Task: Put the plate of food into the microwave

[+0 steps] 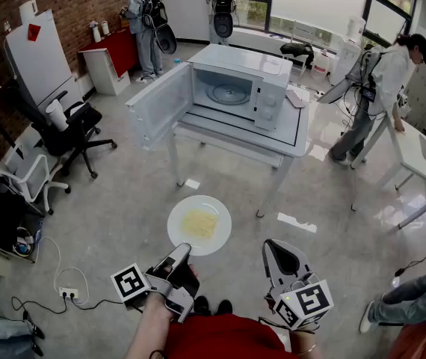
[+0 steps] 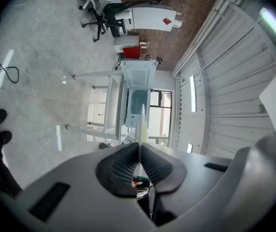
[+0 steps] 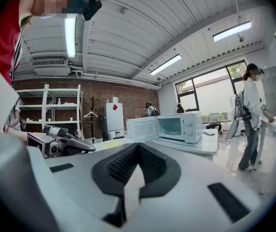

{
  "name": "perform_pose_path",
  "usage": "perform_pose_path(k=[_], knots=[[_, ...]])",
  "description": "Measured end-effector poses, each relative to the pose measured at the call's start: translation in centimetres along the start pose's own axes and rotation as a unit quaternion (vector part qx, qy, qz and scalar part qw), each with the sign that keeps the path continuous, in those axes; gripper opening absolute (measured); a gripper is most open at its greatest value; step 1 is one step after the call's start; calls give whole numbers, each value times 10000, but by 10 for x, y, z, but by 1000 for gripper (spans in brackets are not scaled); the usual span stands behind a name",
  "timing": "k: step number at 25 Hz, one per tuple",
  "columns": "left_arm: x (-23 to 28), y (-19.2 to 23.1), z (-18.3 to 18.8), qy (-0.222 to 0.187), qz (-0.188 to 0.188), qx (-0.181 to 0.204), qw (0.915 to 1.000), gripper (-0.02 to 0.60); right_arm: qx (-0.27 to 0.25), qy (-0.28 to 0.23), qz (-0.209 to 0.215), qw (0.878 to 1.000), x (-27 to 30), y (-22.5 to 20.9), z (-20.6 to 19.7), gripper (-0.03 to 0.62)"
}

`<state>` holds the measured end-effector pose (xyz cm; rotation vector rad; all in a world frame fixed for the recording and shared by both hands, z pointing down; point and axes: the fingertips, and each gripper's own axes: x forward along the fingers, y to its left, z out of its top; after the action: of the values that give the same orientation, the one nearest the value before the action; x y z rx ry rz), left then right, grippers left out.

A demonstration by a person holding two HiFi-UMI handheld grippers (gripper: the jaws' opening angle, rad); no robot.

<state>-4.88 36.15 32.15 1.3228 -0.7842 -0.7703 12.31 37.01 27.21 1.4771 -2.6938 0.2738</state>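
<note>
A white plate (image 1: 199, 224) with a heap of yellow food is held level above the floor, short of the table. My left gripper (image 1: 181, 253) is shut on its near rim. In the left gripper view the plate (image 2: 141, 122) shows edge-on, pinched between the pads. The white microwave (image 1: 237, 88) stands on a white table (image 1: 291, 144) ahead, its door (image 1: 159, 105) swung wide open to the left and its turntable bare. My right gripper (image 1: 279, 251) hangs to the right of the plate, shut and holding nothing. In the right gripper view its jaws (image 3: 137, 147) meet, with the microwave (image 3: 179, 126) beyond them.
Office chairs (image 1: 71, 129) stand at the left. A second white table (image 1: 422, 155) is at the right with a person (image 1: 377, 88) leaning on it. Two more people (image 1: 144, 21) stand at the back. A cable and power strip (image 1: 67, 293) lie on the floor near my left.
</note>
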Motion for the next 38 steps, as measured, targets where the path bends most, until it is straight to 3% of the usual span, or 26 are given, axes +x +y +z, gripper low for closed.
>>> perform_pose_path(k=[25,31,38], knots=[[36,2,4,-94,144,97,9998,23,160,-43,179,9997,4,-30,-2,15],[76,3,44,-158,157,208,9995,23,146,-74,98,9998,49,-54,3,15],[176,3,118,-28,182,234,9996,23,86,-10,7,10000,160,-104,23,15]])
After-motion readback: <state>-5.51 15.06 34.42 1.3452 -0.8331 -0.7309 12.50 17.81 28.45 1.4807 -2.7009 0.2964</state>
